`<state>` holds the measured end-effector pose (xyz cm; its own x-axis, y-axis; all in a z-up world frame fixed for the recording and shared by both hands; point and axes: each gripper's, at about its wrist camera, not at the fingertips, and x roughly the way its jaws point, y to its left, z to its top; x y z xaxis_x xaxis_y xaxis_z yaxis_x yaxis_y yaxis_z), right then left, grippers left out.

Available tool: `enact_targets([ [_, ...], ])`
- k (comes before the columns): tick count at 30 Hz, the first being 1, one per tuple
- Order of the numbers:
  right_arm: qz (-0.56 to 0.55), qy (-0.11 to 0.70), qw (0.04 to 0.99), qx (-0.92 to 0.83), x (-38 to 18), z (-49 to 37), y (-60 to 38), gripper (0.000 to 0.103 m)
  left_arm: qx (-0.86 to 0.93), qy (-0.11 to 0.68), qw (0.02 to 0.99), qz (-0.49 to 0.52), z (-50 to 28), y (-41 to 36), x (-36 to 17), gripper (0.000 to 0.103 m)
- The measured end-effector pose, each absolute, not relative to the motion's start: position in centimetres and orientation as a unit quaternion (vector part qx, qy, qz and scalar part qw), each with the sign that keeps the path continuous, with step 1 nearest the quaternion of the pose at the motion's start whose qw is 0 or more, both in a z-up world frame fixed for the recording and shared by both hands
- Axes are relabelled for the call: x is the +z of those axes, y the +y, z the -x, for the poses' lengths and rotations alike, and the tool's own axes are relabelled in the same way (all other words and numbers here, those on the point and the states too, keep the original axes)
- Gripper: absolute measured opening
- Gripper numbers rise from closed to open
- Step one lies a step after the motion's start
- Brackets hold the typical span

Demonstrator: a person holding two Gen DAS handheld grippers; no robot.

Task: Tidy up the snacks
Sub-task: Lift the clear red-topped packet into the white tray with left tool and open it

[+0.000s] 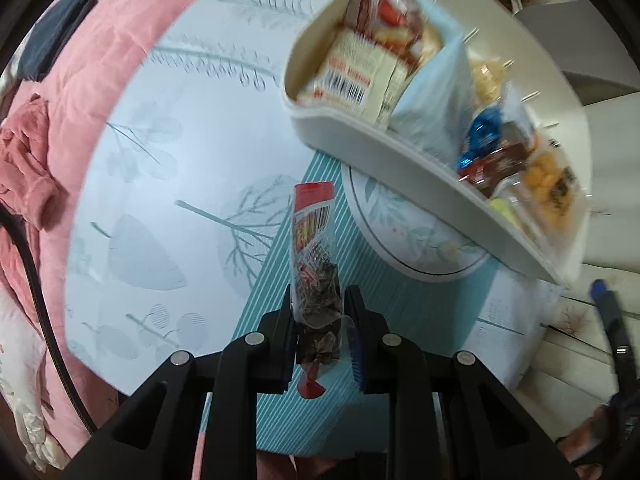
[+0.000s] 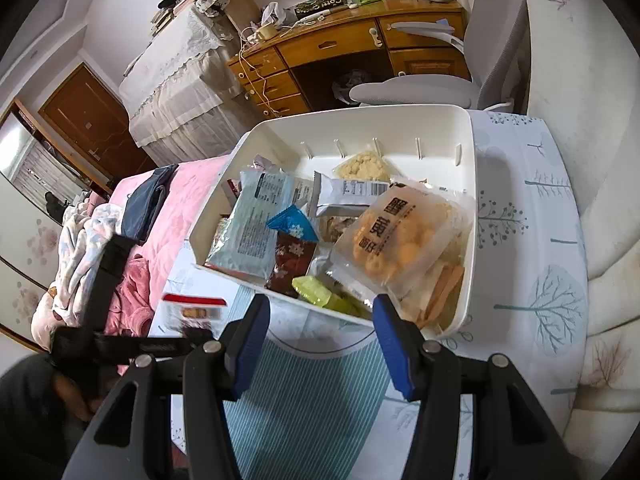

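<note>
Snack packet (image 1: pixel 314 264): red-topped clear packet with dark contents, pinched upright between the left fingers, lifted above the teal striped mat (image 1: pixel 352 344); from the right wrist view it shows blurred as a red-edged packet (image 2: pixel 192 312) just left of the bin.
Left gripper (image 1: pixel 318 320): jaws closed on the lower half of the packet, red tail of the wrapper sticking out below the pads.
Right gripper (image 2: pixel 318 334): jaws spread wide, blue pads bare, nothing between them, hanging over the mat just short of the bin's near wall.
Bin (image 2: pixel 468 140): white plastic tub on the table, slotted ribs along its far wall, near edge over a round plate (image 1: pixel 400 240).
Bin contents: orange ring-snack bag (image 2: pixel 404 236) on top at the right, pale blue bag (image 2: pixel 256 224) at the left, blue wrapper (image 2: pixel 292 224) and brown wrapper (image 2: pixel 290 264) in the middle, green packet (image 2: pixel 316 288) at the near wall, pale puffed snack (image 2: pixel 362 166) at the far wall, white barcode pack (image 2: pixel 352 192) between them.
Table (image 1: pixel 160 200): pale blue cloth printed with trees and leaves, mat lying across it under both grippers.
Bed (image 1: pixel 120 40): pink quilt beside the table, dark blue garment (image 2: pixel 148 204) and pink clothes (image 1: pixel 24 168) heaped on it.
Room: wooden desk (image 2: pixel 340 48) with grey chair (image 2: pixel 432 84) beyond the bin, lace-covered furniture (image 2: pixel 176 80) to its left, brown door (image 2: pixel 88 116) further left.
</note>
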<state>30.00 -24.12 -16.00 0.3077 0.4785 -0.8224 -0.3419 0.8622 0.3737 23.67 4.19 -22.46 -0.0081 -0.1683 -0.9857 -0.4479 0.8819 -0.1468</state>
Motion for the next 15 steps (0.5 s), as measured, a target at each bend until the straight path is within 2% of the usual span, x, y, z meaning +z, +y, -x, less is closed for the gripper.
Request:
enact_targets([
  [11,-0.085,0.542,0.8,0.241,-16.2,-27.4,-25.2,0.054,0.062,0.662,0.726,0.175,-27.6,3.7,-13.4,0.02],
  [15,-0.098,0.542,0.801,0.233,-16.6,-26.2,-25.8,0.054,0.03,0.643,0.75,0.156,-30.3,2.0,-12.8,0.02],
])
